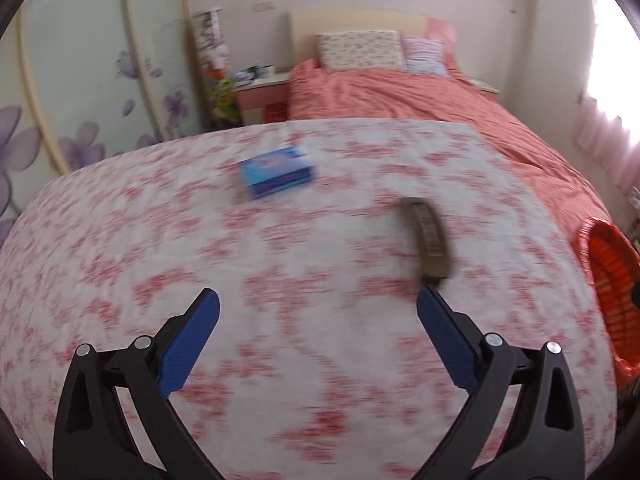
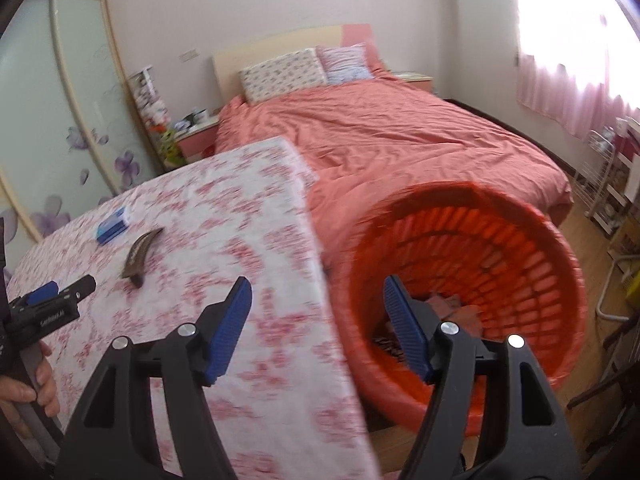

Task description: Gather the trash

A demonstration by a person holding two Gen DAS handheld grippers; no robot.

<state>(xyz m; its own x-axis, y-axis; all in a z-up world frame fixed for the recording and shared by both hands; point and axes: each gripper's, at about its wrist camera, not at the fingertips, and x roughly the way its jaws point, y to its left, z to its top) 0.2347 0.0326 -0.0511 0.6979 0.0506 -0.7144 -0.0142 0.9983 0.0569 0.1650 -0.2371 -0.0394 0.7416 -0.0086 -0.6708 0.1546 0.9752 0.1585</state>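
L fingers (image 1: 318, 312) are spread wide w/ nothing between them, hovering over the desk (image 1: 120, 248) w/ its pink floral cloth. R fingers (image 2: 318, 300) are open too, empty, straddling the desk's right edge and the rim of the orange basket (image 2: 560, 280) at lower right of the right wrist view. I see some reddish and dark scraps lying in the basket bottom, can't tell what they are.

Trash left on the desk: a blue box (image 1: 277, 172) at upper centre of the left wrist view, and a brown curved wrapper (image 1: 428, 236) to the right of it, just above my right-hand blue pad. The two lie near each other, apart, not touching. In the right wrist view both sit at the left, box above wrapper, w/ the L gripper and the hand (image 2: 28, 384) holding it at the far left edge.

Behind the desk is a bed (image 2: 400, 136) w/ a salmon cover, two pillows at its head
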